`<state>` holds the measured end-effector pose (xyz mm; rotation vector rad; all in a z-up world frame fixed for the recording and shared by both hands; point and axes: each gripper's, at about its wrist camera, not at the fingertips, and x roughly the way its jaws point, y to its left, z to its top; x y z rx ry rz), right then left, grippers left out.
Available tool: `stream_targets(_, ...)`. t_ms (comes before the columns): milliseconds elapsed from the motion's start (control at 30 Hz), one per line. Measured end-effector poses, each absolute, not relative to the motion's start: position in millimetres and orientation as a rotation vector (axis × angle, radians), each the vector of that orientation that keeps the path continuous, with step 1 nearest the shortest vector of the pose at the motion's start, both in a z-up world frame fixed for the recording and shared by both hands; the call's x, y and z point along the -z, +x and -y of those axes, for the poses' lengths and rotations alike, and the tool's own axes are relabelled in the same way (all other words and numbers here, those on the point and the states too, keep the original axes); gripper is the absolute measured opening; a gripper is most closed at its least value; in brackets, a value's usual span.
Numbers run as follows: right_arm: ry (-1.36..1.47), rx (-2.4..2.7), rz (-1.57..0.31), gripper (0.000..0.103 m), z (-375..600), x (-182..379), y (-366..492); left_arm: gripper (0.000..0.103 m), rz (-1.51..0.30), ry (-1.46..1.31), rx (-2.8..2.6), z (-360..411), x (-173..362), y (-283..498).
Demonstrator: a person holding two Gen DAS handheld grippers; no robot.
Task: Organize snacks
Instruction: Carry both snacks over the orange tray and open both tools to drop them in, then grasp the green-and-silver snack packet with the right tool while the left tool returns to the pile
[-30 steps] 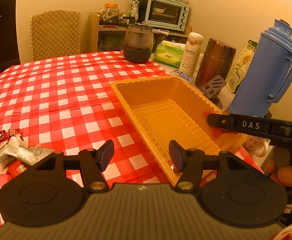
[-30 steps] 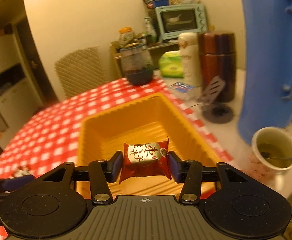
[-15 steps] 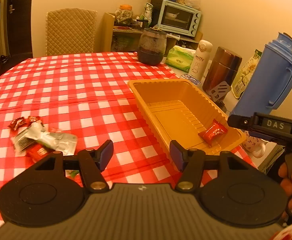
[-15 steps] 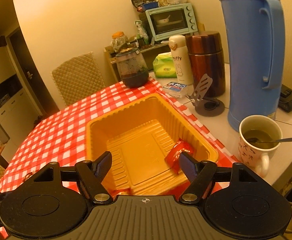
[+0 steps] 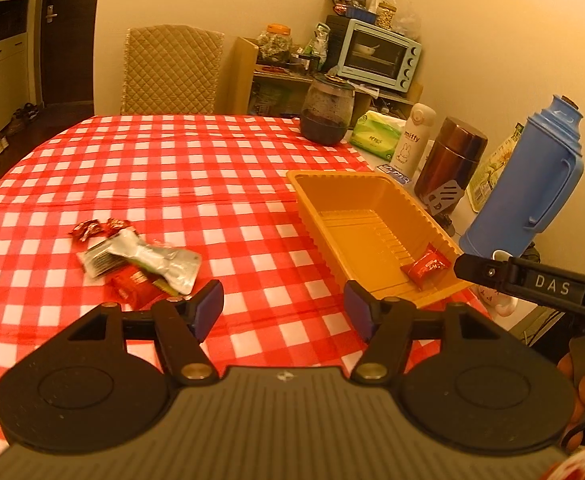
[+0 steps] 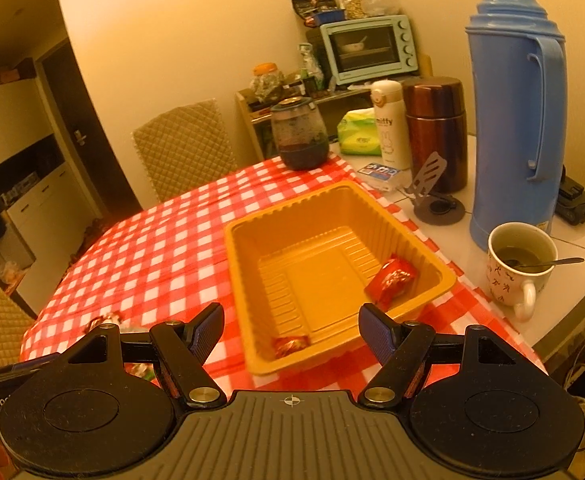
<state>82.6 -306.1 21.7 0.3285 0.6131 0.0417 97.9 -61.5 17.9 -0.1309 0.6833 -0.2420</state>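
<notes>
- The right gripper (image 6: 291, 328) hangs above the near end of the tray, jaws spread wide with nothing between them.
- The left gripper (image 5: 283, 309) is likewise wide open and empty, held over the checked cloth between the tray and the loose snacks.
- The yellow tray (image 6: 241, 276) sits on the bench near its right edge. A red wrapped snack (image 6: 391, 280) leans against the tray's right inner wall, and a second small red sweet (image 6: 290, 345) lies at its near wall.
- To the left, well apart from the tray, a small heap of snacks (image 5: 138, 262) waits on the bench: a silvery packet (image 5: 160, 258) on top, a red packet (image 5: 132, 284) partly under it, and two small red sweets (image 5: 96, 229) just behind.
- Judged from this, the step in hand is fetching the next snack, and the left gripper is the nearer one.
- To do it well, come down on the silvery packet first, across its narrow width, since it overlaps the red one.
- Close on one packet only, so its neighbours do not drag across the cloth.
- A blue flask (image 6: 518, 108) and a mug of tea (image 6: 522, 268) stand just right of the tray, so keep the carry low and well left of them.
</notes>
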Motion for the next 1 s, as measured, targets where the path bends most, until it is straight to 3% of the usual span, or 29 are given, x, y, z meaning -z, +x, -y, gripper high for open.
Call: stream_targets(1000,0.224,-0.210,-0.653,0.074,230.2,-17.0,75.6,0.069,-0.691,-0.154,0.036,-29.9,-9.1,73.3)
